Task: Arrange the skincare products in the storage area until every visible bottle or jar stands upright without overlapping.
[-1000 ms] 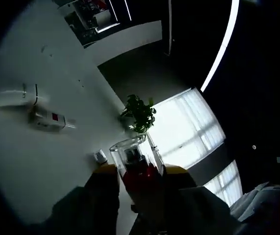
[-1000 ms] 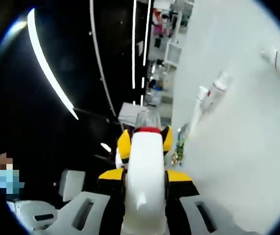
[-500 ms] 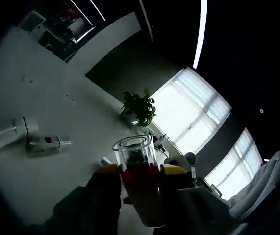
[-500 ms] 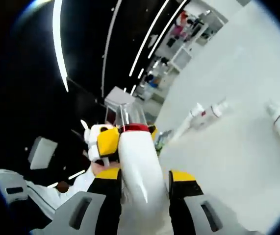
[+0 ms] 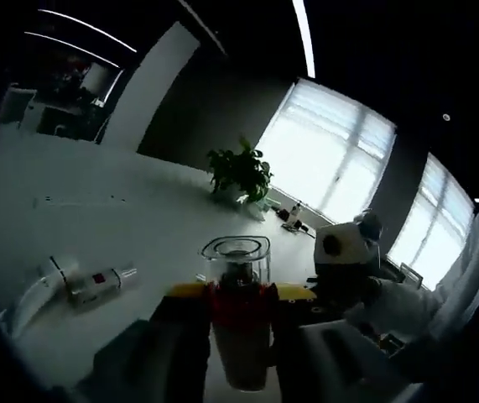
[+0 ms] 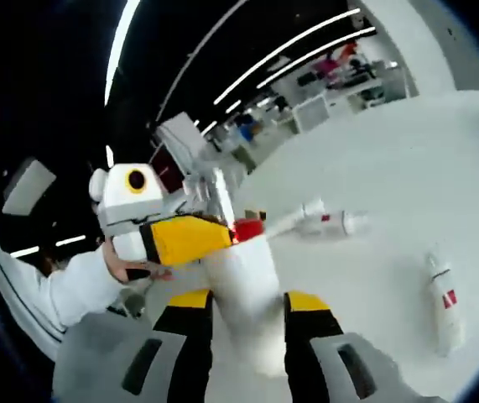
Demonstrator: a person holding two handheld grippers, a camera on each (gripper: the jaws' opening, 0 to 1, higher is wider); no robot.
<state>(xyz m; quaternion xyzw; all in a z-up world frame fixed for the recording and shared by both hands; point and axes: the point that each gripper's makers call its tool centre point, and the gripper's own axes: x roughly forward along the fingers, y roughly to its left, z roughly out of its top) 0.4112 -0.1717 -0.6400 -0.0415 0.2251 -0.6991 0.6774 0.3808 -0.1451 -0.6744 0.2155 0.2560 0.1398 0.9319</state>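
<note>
Seen along the left gripper (image 5: 239,315): far left on the white table (image 5: 96,227), a long white tube (image 5: 33,290) lying flat, and touching its right end a small bottle with a red label (image 5: 96,284), also on its side, clear cap pointing right. At centre, clamped between the two yellow-tipped jaws, a bottle with a red collar and clear cap (image 5: 237,323) — cap pointing away from the camera, body running back between the jaws. Behind it a potted plant (image 5: 239,172) near the far table edge, bright windows (image 5: 340,168) beyond. To the right, the right gripper (image 5: 344,260) reaching in, a white-sleeved hand (image 5: 394,302) behind it. Seen along the right gripper (image 6: 247,306): at left, the left gripper (image 6: 168,231) coming in, yellow jaw reaching to a red collar at the middle. At centre, pinched between the yellow-tipped jaws, a white bottle (image 6: 247,285), its far end meeting that red collar; cannot tell whether the two grippers share one bottle. Further right, well apart from the jaws, two products on their sides end to end, both white (image 6: 314,220), and at far right a separate white tube with a red mark (image 6: 445,298), also lying flat.
</note>
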